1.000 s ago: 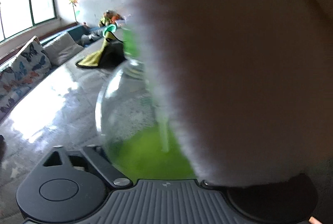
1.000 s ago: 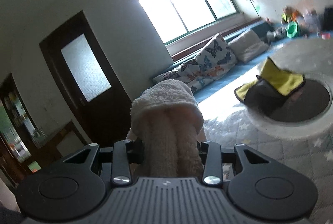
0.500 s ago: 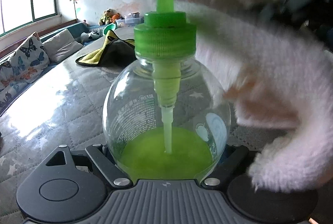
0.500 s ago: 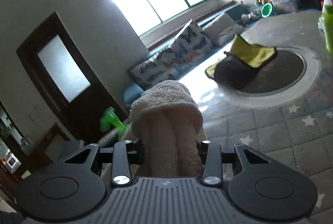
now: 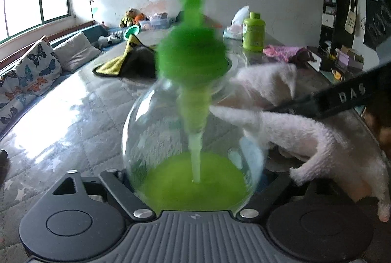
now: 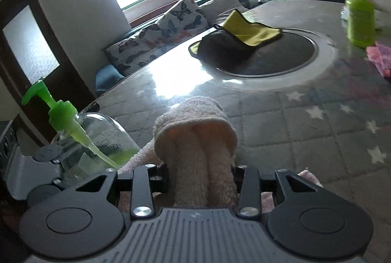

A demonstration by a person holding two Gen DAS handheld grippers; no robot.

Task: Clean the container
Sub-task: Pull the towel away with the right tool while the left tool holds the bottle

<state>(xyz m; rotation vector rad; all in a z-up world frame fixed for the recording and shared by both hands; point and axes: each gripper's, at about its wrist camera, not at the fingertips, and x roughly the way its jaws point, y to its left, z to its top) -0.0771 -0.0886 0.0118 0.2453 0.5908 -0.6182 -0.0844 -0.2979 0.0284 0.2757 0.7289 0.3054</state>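
Worktop [image 6: 305,116] lies broad and bare on the left out to its curved edge. One round pump bottle [image 5: 190,140] sits pinched in the left gripper [image 5: 195,189] jaws; the right gripper [image 6: 195,172] jaws clamp one pale towel [image 6: 195,131] touching the bottle's right side. Beyond stand one yellow cloth [image 6: 244,28], one green bottle [image 6: 360,18], one pink rag [image 6: 381,57].

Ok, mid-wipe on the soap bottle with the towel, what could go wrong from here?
1. The left gripper pinches only the round base of the glass bottle; sideways pressure from the towel may make it slip or twist.
2. The towel sits close under the green pump; catching it could squirt soap.
3. The right gripper holds a bulky towel fold, which may work loose.
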